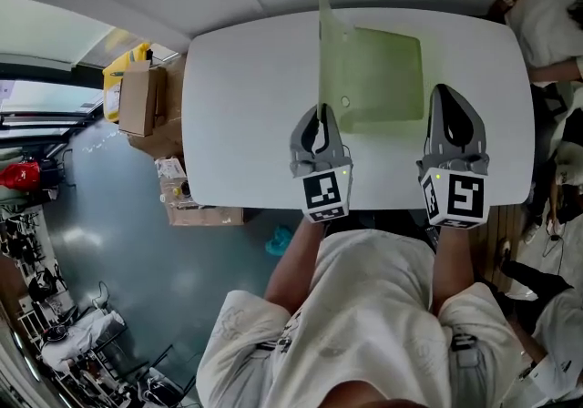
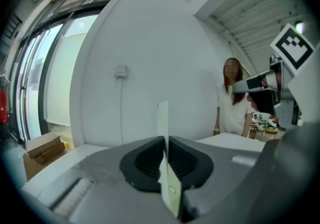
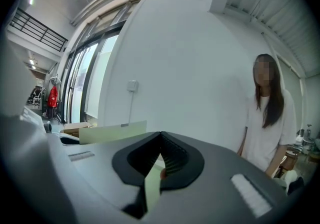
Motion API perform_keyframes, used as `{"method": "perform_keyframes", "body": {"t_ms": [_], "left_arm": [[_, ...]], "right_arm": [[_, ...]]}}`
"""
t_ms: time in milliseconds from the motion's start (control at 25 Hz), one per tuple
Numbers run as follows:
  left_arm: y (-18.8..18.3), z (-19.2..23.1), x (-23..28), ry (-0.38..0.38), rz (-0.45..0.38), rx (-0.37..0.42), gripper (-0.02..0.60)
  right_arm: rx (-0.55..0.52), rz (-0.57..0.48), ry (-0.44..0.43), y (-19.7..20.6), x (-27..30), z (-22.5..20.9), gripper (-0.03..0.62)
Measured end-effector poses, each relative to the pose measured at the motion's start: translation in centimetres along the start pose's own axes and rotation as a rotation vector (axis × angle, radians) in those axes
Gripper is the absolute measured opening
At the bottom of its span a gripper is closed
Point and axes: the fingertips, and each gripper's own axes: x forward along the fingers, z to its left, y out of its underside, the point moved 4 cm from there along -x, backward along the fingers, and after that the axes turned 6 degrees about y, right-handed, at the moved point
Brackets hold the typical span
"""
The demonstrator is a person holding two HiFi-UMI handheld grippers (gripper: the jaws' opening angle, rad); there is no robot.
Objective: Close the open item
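A pale green folder [image 1: 378,74] lies open on the white table [image 1: 237,115]. Its left cover [image 1: 324,28] stands upright on edge. My left gripper [image 1: 320,110] is at that cover's near end. In the left gripper view the jaws [image 2: 165,138] are shut on the thin cover [image 2: 163,118], which rises between them. My right gripper [image 1: 444,89] is at the folder's near right edge. Its jaws [image 3: 161,134] are shut with a pale green sheet [image 3: 151,183] between them. The raised cover [image 3: 112,132] shows to the left in that view.
Cardboard boxes [image 1: 141,96] are stacked on the floor left of the table. A person in white [image 1: 551,5] is at the far right corner, and stands by the wall in the gripper views [image 3: 267,113]. My own body is at the table's near edge.
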Motion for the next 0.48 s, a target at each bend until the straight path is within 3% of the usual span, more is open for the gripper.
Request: {"method": "perform_keyframes", "body": {"t_ms": [480], "left_arm": [[-1.0,-7.3,1.9,0.071,0.045,0.228,0.014]], "right_arm": [[0.016,0.003,0.063,0.5,-2.8,-5.9,0.002]]}}
